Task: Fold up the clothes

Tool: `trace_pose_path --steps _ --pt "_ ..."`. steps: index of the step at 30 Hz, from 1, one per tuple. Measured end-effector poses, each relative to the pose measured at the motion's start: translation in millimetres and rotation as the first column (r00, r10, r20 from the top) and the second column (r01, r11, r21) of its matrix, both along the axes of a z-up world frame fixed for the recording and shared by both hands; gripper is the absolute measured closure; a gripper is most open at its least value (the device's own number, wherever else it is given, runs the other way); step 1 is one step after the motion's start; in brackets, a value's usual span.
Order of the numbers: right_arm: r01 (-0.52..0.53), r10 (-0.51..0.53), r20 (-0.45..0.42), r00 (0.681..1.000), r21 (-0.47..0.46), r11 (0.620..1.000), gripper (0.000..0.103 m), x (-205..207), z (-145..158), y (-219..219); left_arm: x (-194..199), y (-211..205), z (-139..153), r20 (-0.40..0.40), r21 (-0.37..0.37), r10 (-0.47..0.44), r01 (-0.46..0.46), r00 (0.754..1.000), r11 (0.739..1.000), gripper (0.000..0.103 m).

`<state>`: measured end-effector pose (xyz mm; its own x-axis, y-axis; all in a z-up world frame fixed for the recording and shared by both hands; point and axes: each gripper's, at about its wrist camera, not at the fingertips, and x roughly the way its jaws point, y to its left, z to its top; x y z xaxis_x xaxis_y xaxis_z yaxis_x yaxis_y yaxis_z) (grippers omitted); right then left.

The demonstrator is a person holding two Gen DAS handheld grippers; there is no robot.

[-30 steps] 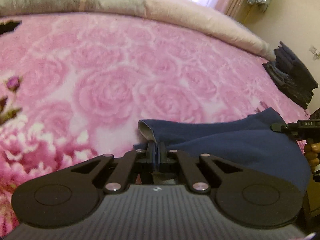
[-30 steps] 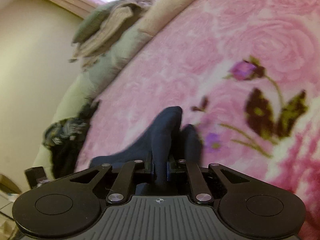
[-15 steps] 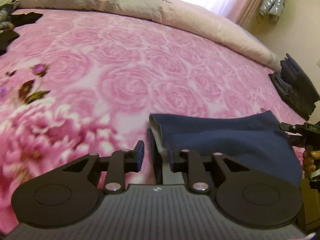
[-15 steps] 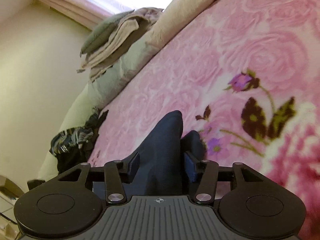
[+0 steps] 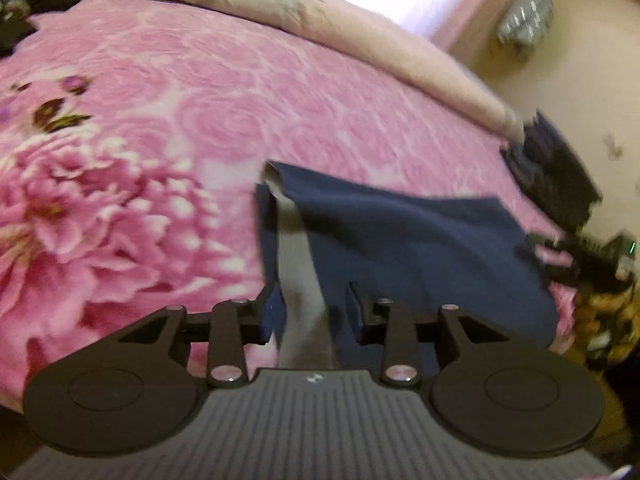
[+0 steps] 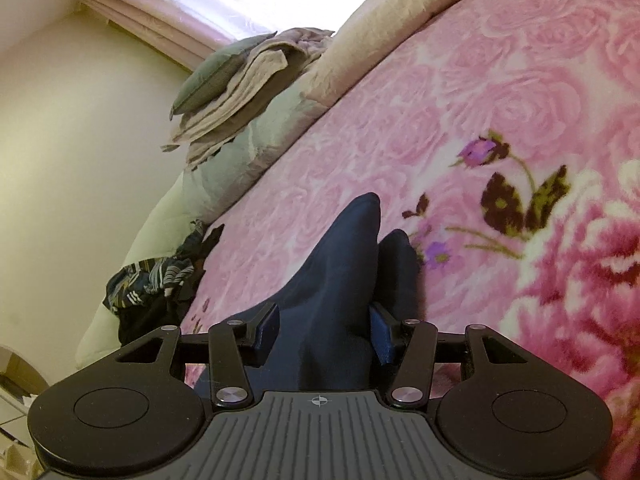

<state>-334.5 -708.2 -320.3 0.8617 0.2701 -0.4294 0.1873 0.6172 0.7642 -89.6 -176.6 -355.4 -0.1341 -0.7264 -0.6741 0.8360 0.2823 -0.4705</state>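
Note:
A folded navy blue garment (image 5: 404, 232) with a grey lining strip lies on the pink floral blanket (image 5: 200, 128). My left gripper (image 5: 314, 314) hovers at its near left edge, jaws opening; the grey strip runs between the fingers, which stand apart from it. In the right wrist view the same navy garment (image 6: 340, 264) bulges up in a ridge between the fingers of my right gripper (image 6: 324, 332), which stands open around the cloth without pressing it. The right gripper (image 5: 592, 256) and the hand holding it also show at the right edge of the left wrist view.
Dark folded clothes (image 5: 556, 176) are stacked at the bed's right edge. A striped dark garment heap (image 6: 156, 292) lies by the pale green quilt (image 6: 224, 176). Pillows and folded grey bedding (image 6: 240, 84) line the head of the bed under a bright window.
Both grippers were shut on the navy garment's edges and have let go. Their jaws have spread, and both have drawn back a little from the cloth.

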Motion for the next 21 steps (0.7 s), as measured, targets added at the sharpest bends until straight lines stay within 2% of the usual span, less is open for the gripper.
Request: trace_pose_path --steps 5,7,12,14,17,21 --pt "-0.001 0.000 -0.021 1.000 -0.014 1.000 0.051 2.2 -4.3 2.4 -15.2 -5.4 -10.9 -0.094 -0.003 -0.086 0.086 0.992 0.996 0.077" --pt "0.000 0.000 -0.028 1.000 -0.022 1.000 0.051 3.3 -3.6 3.6 -25.5 -8.1 -13.8 -0.087 0.005 -0.119 0.119 0.989 0.993 0.103" --pt "-0.003 0.002 -0.038 0.999 -0.032 0.999 0.052 2.6 -1.6 4.1 -30.7 24.4 10.4 -0.014 -0.060 -0.072 0.071 0.997 0.996 0.103" --pt "-0.012 0.011 -0.033 0.999 -0.042 0.999 0.051 2.5 0.2 5.9 -29.8 43.1 15.6 -0.028 -0.074 -0.042 0.039 0.999 0.996 0.103" --pt "-0.034 0.031 -0.045 0.999 -0.055 0.998 0.051 5.7 -2.1 8.9 -35.3 47.7 2.7 -0.039 -0.037 -0.035 0.033 0.999 0.999 0.103" --pt "-0.045 0.040 -0.062 0.997 -0.074 0.996 0.051 8.3 -3.4 12.4 -27.6 37.8 -9.3 -0.071 -0.029 -0.015 0.013 0.997 1.000 0.103"
